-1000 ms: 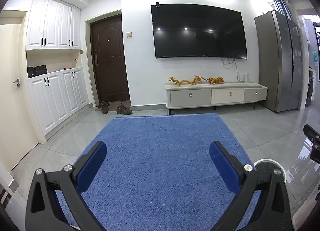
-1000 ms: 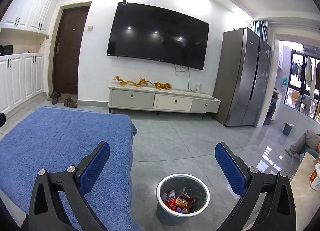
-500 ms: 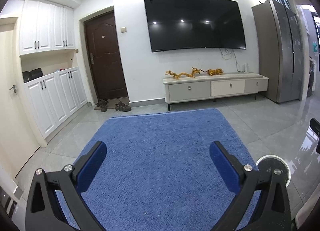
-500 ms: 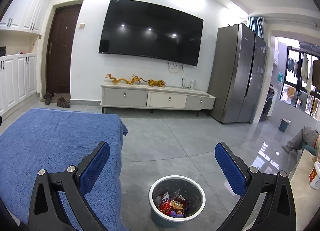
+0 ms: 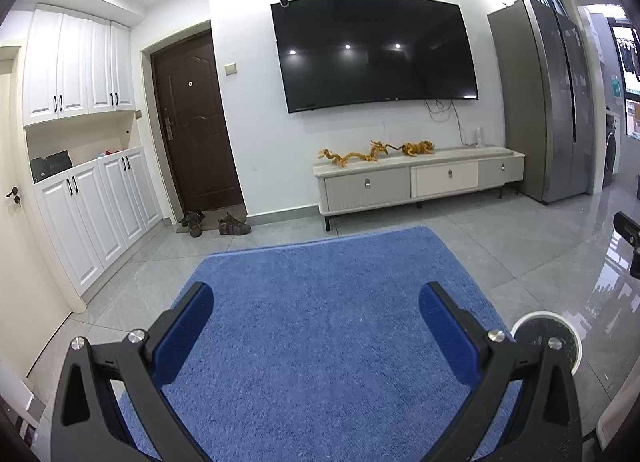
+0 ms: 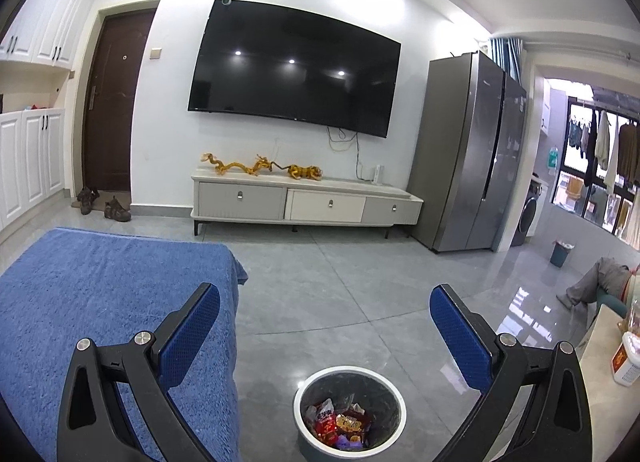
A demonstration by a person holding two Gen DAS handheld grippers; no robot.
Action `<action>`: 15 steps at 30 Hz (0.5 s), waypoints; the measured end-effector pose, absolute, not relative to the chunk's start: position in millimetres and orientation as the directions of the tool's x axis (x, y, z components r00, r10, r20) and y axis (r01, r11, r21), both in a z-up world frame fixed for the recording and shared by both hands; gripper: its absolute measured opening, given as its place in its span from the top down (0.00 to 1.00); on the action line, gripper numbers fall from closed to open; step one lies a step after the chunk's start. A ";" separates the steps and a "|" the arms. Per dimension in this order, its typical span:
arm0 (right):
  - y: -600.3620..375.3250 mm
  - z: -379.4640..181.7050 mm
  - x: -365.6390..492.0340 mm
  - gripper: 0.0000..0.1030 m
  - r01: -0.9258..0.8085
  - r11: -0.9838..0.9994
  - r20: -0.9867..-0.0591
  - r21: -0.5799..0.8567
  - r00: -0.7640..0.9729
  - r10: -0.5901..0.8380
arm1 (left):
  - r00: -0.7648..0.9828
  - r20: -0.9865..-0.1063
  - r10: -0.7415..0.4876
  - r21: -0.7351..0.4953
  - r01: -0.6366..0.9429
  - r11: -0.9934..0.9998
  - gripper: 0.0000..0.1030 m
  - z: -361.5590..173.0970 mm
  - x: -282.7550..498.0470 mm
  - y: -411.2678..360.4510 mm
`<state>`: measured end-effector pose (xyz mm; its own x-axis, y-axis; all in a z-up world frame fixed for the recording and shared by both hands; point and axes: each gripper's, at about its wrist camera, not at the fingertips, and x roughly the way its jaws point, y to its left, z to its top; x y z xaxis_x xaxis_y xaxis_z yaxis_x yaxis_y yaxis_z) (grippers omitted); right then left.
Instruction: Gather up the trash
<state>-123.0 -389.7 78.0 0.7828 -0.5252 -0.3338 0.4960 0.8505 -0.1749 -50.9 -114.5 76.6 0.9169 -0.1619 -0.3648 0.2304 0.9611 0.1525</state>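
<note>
A grey trash bin with a white rim stands on the floor below my right gripper. It holds red and orange wrappers. My right gripper is open and empty above the bin. My left gripper is open and empty above a blue cloth-covered table. The bin's rim shows at the lower right of the left wrist view, partly hidden by the right finger. No loose trash lies on the blue cloth.
A TV hangs over a low cabinet with gold dragon figures. A grey fridge stands right. A dark door, shoes and white cupboards stand left. A small bin stands far right.
Both grippers have tilted or risen a little, so the room sits lower in view and the bin has slid down the right wrist frame. Both stay open and empty.
</note>
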 end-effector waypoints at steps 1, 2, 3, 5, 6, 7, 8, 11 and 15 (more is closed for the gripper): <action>-388.2 79.4 -122.3 0.00 0.494 0.851 -0.333 -0.179 0.783 -0.525 | 0.918 -0.361 -0.163 0.145 0.228 0.963 0.00 77.9 -49.6 -111.5; -386.4 80.7 -121.1 0.00 0.494 0.850 -0.331 -0.183 0.783 -0.526 | 0.920 -0.357 -0.165 0.137 0.226 0.964 0.00 79.1 -48.5 -108.7; -384.5 81.9 -120.1 0.00 0.493 0.849 -0.329 -0.190 0.783 -0.528 | 0.921 -0.353 -0.166 0.130 0.224 0.966 0.00 80.0 -47.7 -106.2; -381.5 83.5 -118.3 0.00 0.493 0.847 -0.326 -0.199 0.782 -0.532 | 0.924 -0.344 -0.167 0.118 0.219 0.969 0.00 81.1 -45.9 -100.7; -380.1 83.9 -117.4 0.00 0.493 0.846 -0.327 -0.202 0.781 -0.533 | 0.924 -0.342 -0.169 0.113 0.219 0.969 0.00 81.5 -45.1 -98.7; -377.4 84.0 -115.6 0.00 0.492 0.846 -0.330 -0.206 0.779 -0.534 | 0.924 -0.342 -0.171 0.107 0.218 0.970 0.00 81.2 -44.0 -96.6; -375.7 83.6 -114.2 0.00 0.491 0.846 -0.333 -0.209 0.777 -0.534 | 0.922 -0.346 -0.173 0.100 0.219 0.971 0.00 80.0 -42.2 -94.3; -370.2 80.8 -110.6 0.00 0.486 0.843 -0.343 -0.229 0.770 -0.538 | 0.913 -0.367 -0.179 0.084 0.224 0.971 0.00 74.2 -35.7 -89.9; -359.6 75.6 -104.6 0.00 0.471 0.845 -0.357 -0.251 0.767 -0.533 | 0.903 -0.391 -0.180 0.070 0.224 0.972 0.00 66.0 -27.9 -82.9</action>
<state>-104.6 -359.6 75.6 0.7668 -0.5335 -0.3570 0.4713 0.8454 -0.2512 -27.9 -82.9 66.0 0.9027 -0.1803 -0.3906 0.2243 0.9720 0.0698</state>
